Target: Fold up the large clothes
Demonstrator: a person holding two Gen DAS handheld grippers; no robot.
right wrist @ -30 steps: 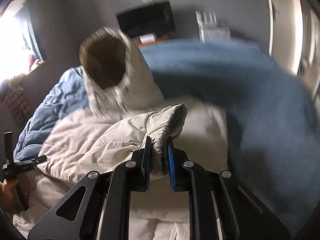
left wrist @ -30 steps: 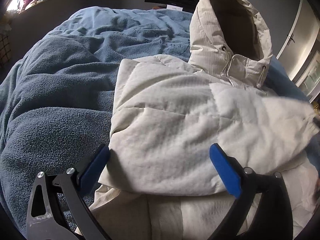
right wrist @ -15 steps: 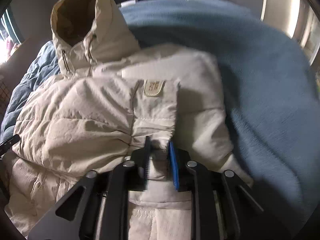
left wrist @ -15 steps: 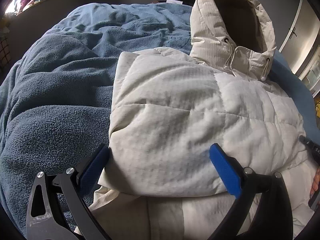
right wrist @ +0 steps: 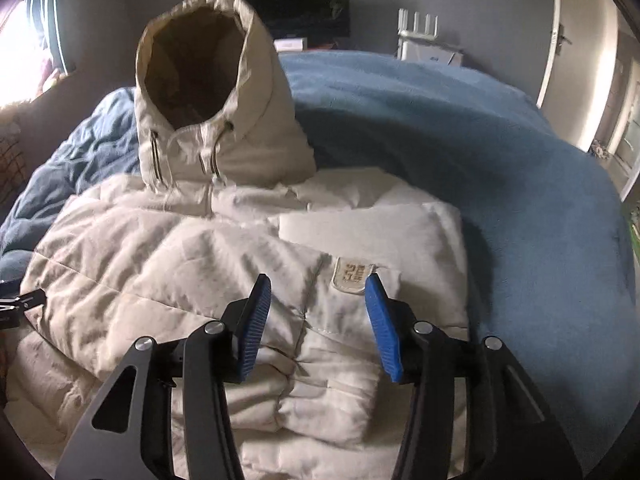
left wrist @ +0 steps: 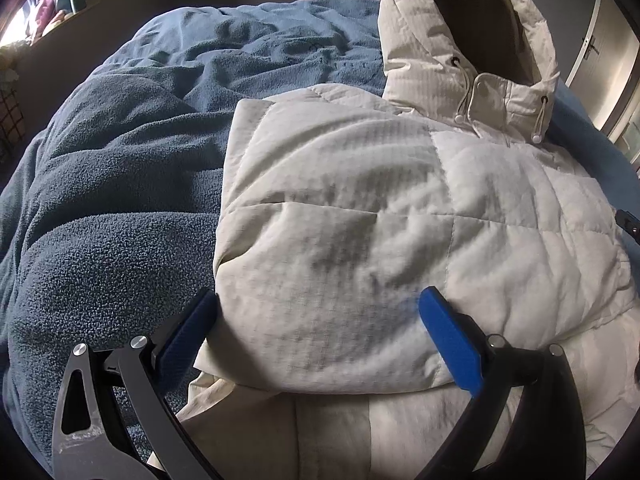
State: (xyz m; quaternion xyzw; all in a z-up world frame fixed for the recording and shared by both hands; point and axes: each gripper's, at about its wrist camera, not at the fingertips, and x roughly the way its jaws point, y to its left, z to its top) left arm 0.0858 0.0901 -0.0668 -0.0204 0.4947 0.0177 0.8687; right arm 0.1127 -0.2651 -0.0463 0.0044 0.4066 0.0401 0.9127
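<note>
Only an illegible jacket [right wrist: 248, 264] patch [right wrist: 351, 273]

A rumpled blue fleece blanket [left wrist: 120, 208] covers the bed. Against the far grey wall hangs a dark screen [right wrist: 296, 8], with a white router [right wrist: 418, 34] to its right. Bright window [right wrist: 20, 40] far left, pale door [right wrist: 576, 60] far right.

Jacket [left wrist: 360, 216] hem cut off below; patch [right wrist: 352, 274] lettering too small

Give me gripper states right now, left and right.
Left gripper: jaws wide open over the folded puffer jacket, holding nothing.
Right gripper: jaws opening, the sleeve lies released between them, pads not pressing.
</note>
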